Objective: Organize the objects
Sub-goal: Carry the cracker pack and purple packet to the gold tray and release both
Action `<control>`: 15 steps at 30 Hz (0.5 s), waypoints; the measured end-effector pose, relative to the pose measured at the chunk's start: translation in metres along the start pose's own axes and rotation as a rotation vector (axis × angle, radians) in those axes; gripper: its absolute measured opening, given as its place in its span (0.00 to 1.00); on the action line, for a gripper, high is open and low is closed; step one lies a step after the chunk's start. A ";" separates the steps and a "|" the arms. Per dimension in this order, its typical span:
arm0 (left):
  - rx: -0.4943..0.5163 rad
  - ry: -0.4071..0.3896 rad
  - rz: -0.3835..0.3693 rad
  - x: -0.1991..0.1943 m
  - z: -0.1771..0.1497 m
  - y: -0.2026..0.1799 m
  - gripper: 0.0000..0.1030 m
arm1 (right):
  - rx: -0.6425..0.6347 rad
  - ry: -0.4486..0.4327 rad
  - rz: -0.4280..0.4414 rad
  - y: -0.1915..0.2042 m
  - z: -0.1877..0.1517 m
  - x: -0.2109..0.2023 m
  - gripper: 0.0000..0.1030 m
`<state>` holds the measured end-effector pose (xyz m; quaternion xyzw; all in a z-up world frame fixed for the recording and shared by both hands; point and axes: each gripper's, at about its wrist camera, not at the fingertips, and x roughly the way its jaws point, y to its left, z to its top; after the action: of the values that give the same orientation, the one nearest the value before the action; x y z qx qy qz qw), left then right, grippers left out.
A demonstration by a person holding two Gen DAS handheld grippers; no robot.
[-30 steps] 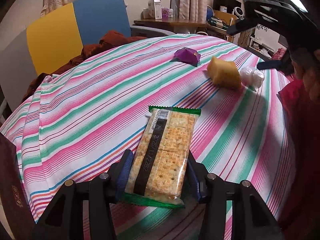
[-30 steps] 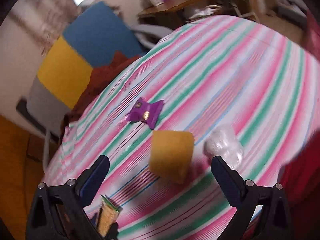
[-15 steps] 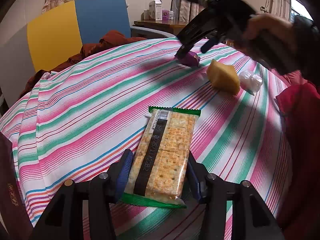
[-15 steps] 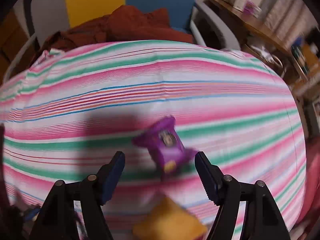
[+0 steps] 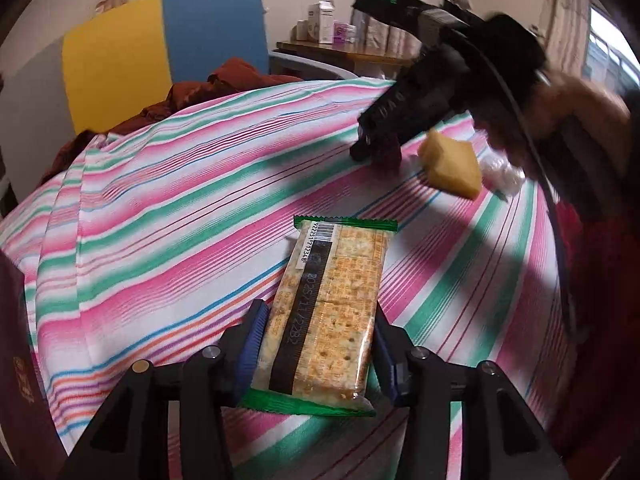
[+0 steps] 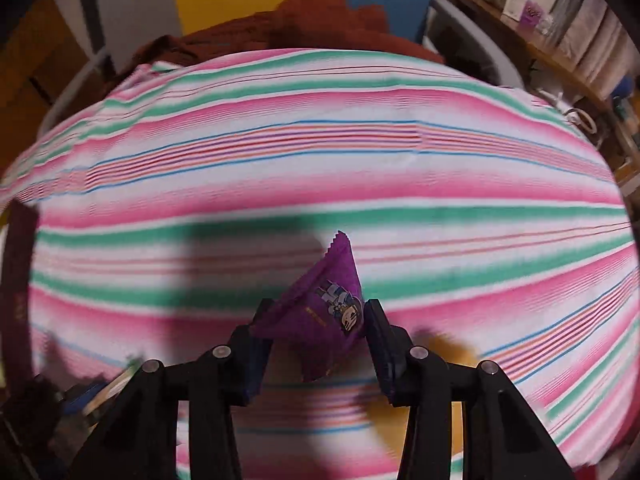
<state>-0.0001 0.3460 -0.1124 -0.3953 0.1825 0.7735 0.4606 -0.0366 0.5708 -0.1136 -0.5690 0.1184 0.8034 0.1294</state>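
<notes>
Already the right claw (image 6: 318, 334) is pinching the purple packet (image 6: 320, 312) just over the bench (image 6: 320, 160), its point aiming forward; the left claw (image 5: 318, 344) is clamping the cracker pack (image 5: 332, 304) lengthwise.

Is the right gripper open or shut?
Shut: the right gripper has both fingers pressed against the purple packet on the striped cloth.

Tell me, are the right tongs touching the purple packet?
Touching. In the right wrist view, both fingers of the right tongs press against the sides of the purple packet.
</notes>
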 end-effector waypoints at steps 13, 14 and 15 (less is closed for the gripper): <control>-0.055 -0.158 0.133 -0.100 0.006 0.004 0.47 | 0.044 -0.076 0.144 0.045 -0.036 -0.031 0.44; -0.070 -0.164 0.140 -0.106 0.005 0.008 0.47 | 0.039 -0.079 0.149 0.050 -0.037 -0.031 0.44; -0.086 -0.171 0.143 -0.112 0.003 0.012 0.47 | 0.033 -0.085 0.151 0.055 -0.039 -0.033 0.44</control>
<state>0.0173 0.2782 -0.0244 -0.3334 0.1371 0.8423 0.4007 -0.0105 0.5033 -0.0922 -0.5215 0.1684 0.8323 0.0828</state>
